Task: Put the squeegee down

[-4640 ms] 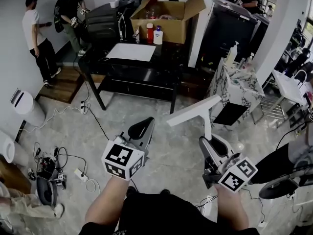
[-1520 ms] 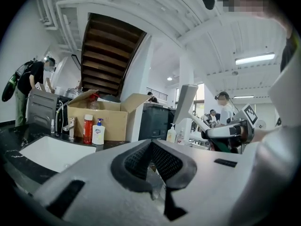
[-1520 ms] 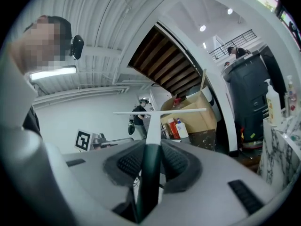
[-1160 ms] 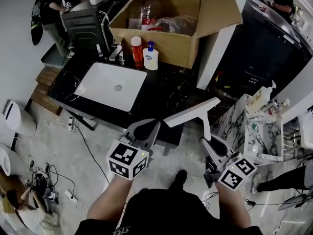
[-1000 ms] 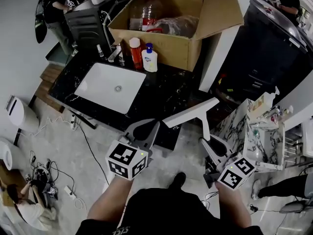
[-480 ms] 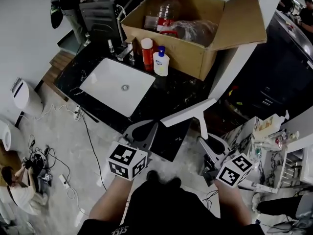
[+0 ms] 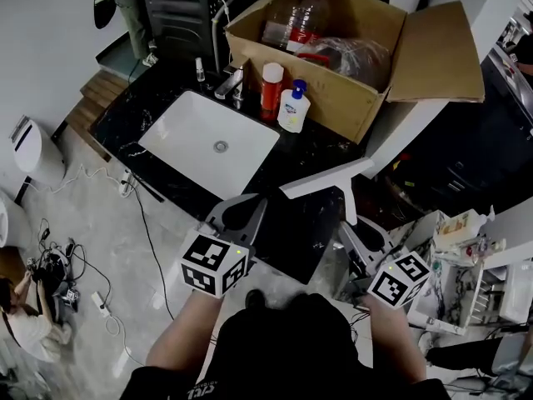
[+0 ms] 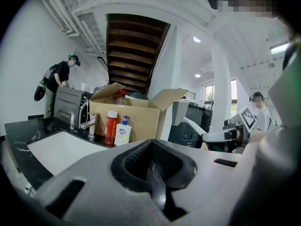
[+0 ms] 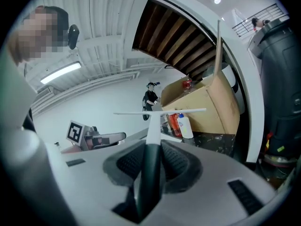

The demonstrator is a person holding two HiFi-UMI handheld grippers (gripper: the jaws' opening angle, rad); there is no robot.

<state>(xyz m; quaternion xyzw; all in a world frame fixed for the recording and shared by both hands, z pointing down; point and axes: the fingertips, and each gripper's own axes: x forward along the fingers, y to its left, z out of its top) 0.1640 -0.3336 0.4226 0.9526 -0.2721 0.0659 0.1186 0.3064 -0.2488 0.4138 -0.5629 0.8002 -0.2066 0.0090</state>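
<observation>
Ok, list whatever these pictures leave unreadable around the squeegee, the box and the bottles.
Squeegee handle end: right gripper view, buried in the right claw.
Cardboard box contents: head view, crumpled clear plastic covers most.
Red bottle and white pump bottle labels: all views, too small.
Standing person: head view, cut off by the top edge.

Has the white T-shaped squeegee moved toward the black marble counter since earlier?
Yes. The white T-shaped squeegee was over the floor; now its blade overhangs the near edge of the black marble counter.

No readable text — labels on red bottle (image 7: 271,91), white bottle (image 7: 293,111) too small.
</observation>
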